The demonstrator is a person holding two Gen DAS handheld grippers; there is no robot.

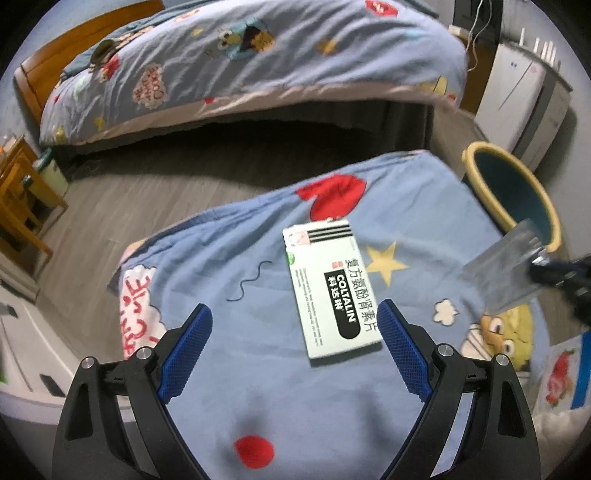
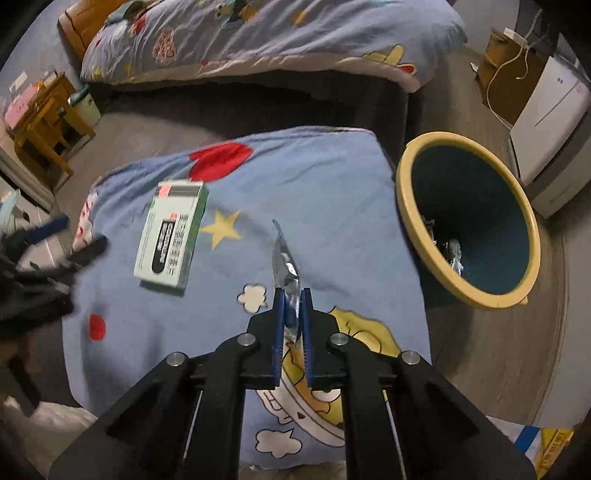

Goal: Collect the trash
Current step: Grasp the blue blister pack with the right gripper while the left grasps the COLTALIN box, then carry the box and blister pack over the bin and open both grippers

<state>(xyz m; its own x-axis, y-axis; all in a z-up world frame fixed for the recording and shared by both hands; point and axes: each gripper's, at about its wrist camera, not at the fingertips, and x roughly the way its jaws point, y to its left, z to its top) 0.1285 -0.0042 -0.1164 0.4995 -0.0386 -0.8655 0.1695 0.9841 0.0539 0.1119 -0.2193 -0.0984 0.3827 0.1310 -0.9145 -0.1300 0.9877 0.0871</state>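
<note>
Wrapper pinched between right gripper fingers.

A bedroom in a home: a wooden-framed bed under a blue cartoon-print duvet fills the far side, with grey wood-look flooring between it and a nearer surface covered in the same cartoon bedding. A small wooden side table, a white appliance and a yellow-rimmed waste bin stand around the edges
</note>
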